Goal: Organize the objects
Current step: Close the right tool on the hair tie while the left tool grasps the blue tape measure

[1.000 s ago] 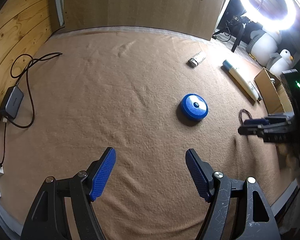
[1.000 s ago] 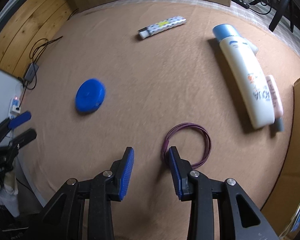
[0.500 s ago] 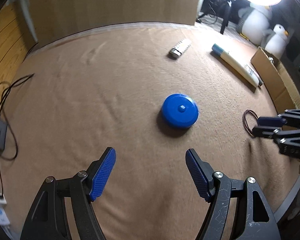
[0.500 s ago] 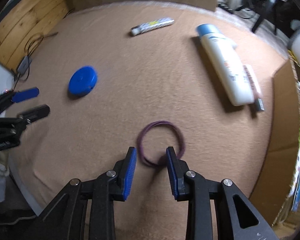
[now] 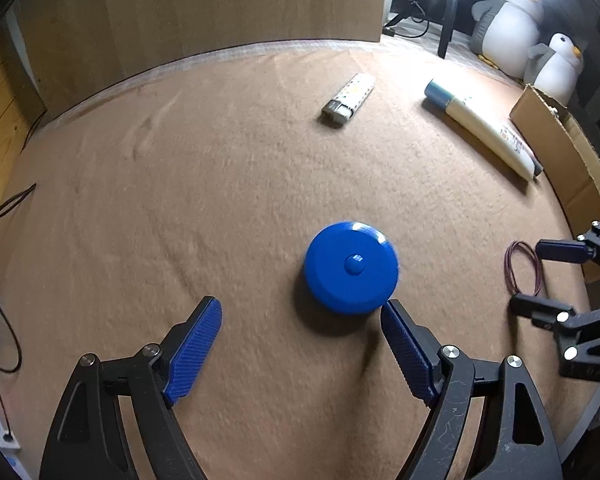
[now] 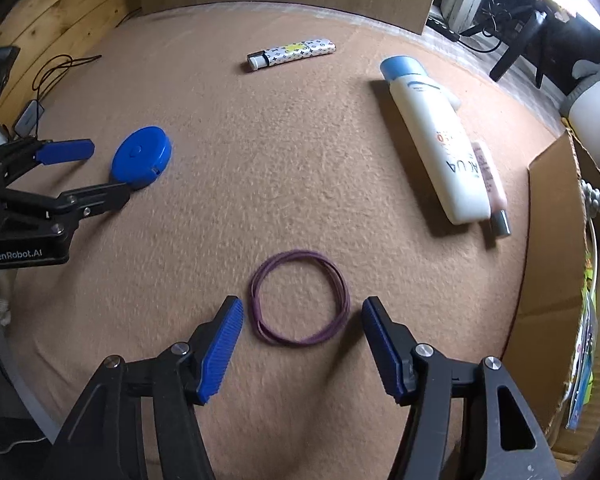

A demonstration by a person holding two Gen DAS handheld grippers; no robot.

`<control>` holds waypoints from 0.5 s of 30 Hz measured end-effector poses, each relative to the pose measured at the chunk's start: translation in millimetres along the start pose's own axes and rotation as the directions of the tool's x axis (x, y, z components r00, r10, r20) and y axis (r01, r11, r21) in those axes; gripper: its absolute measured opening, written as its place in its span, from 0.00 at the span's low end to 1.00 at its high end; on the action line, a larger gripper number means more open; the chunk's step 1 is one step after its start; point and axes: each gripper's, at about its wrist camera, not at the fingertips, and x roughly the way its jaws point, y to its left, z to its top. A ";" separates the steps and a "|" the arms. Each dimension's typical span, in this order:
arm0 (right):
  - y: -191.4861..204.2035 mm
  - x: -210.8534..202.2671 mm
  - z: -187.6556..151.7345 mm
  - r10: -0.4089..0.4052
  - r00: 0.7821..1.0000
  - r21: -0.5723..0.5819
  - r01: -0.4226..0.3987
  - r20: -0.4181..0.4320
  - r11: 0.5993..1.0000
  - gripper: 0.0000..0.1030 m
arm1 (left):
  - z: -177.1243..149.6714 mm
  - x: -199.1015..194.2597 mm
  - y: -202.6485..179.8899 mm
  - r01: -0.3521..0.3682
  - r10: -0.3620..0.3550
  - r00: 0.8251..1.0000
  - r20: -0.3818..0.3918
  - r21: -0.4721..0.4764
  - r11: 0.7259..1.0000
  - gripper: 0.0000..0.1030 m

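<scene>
**Hair ties and tape measure: two grabs that could both slip**

Hair ties (image 6: 299, 297), a thin purple loop of several strands, lie flat on the brown felt mat (image 6: 260, 140) at the lower middle of the right wrist view, between the tips of my right gripper (image 6: 302, 308). Its jaws are spread wide and hold nothing; the left pad sits just beside the loop's rim and the right pad just beyond the other side. My left gripper (image 5: 301, 312) is also spread and empty, and the blue round tape measure (image 5: 351, 267) sits just ahead of it, off toward the right finger, whose tip is at the disc's near edge in the left wrist view.

The risks, as I judge them:

- The ties are thin and lie flush with the felt. If I close too high, the pads could pass over them, or catch one strand and leave the rest.
- The loop is soft, so it may fold or spring out sideways when squeezed.
- The tape measure is off-centre in my left jaws. Closing from here could nudge it away instead of pinching it.
- Its rounded, smooth rim may slide out of the pads.
- Both grippers work near each other, so a careless swing could knock them together.

The cardboard box (image 6: 556, 208) stands at the right edge, well apart from both things.
</scene>
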 end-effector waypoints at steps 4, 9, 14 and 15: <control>-5.0 -2.0 1.7 0.009 1.000 0.005 -0.009 0.009 1.000 0.56 | 7.6 3.0 -7.0 0.035 -0.035 0.999 0.003 0.024 0.999 0.82; 2.3 2.0 5.5 0.016 1.000 0.011 -0.016 0.013 1.000 0.56 | 14.7 7.8 -10.5 0.047 -0.047 0.999 0.001 0.016 0.999 0.70; 2.6 1.1 5.7 0.023 1.000 -0.002 -0.023 0.014 1.000 0.44 | 17.4 10.4 -16.1 0.035 -0.036 0.999 0.012 0.052 0.998 0.61; 2.4 0.4 5.6 0.026 1.000 -0.007 -0.026 0.013 1.000 0.40 | 17.4 10.3 -17.1 0.035 -0.035 0.999 0.014 0.059 0.998 0.59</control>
